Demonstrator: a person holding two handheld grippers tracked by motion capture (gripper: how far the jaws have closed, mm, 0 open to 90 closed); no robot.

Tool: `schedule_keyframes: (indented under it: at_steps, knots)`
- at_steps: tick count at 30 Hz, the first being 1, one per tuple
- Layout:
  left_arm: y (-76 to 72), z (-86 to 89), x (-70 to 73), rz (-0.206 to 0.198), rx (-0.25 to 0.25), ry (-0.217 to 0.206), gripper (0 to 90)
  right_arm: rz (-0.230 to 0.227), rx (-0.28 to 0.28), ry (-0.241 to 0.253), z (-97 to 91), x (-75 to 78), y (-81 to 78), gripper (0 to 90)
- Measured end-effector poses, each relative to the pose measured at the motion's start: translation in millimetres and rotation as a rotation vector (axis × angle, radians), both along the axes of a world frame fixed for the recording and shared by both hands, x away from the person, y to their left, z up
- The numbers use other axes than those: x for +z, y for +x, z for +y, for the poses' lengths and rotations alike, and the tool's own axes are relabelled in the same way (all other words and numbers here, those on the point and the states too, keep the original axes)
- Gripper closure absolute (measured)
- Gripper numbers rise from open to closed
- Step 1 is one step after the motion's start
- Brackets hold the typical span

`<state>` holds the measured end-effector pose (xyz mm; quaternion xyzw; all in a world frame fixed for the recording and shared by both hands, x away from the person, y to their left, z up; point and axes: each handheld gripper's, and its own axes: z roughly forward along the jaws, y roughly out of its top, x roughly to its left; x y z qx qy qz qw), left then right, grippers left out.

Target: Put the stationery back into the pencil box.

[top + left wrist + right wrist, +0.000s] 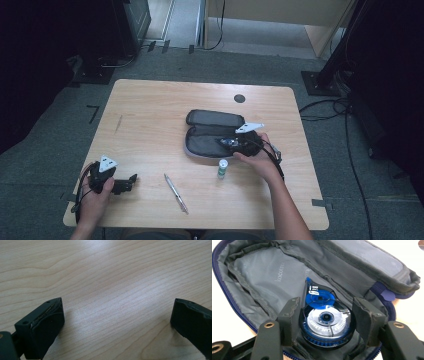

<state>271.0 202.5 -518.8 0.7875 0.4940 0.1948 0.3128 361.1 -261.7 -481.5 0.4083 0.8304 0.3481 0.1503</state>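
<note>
While high view blurs it, right claw (325, 322) grips correction tape (325, 320) inside pouch (262, 272); left claw (117, 322) wide open, empty.

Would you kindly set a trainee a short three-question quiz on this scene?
1. True or false: the left gripper holds the pen.
2. What is the right gripper shut on, and over what?
3. Which stands upright near the table's front? A) the small bottle B) the pen C) the case

Key:
1. False; its jaws are open over bare wood.
2. The correction tape, over the open case.
3. A.
</note>
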Motion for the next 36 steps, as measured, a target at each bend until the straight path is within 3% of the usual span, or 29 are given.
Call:
schedule_keyframes:
  at_steps: [6,12,22,29,36]
  knots:
    - [0.0,0.0,0.0,0.0,0.0,-0.001,0.0,-0.005,-0.019,0.013,-5.2,3.6,-1.4,34.3]
    - [0.0,-0.1,-0.1,0.0,0.0,0.001,0.0,-0.018,-0.045,0.038,-10.3,12.4,-8.1,33.6]
    - [-0.1,-0.4,-0.1,0.0,0.0,0.004,0.0,-0.062,-0.074,0.093,-16.3,31.0,-34.3,35.3]
    - [-0.1,-0.7,-0.1,0.0,0.001,0.007,0.0,-0.082,-0.08,0.098,-18.4,42.5,-50.0,36.1]
    - [-0.1,-0.7,-0.2,-0.001,0.001,0.006,0.0,-0.071,-0.089,0.118,-17.8,46.1,-62.5,37.1]
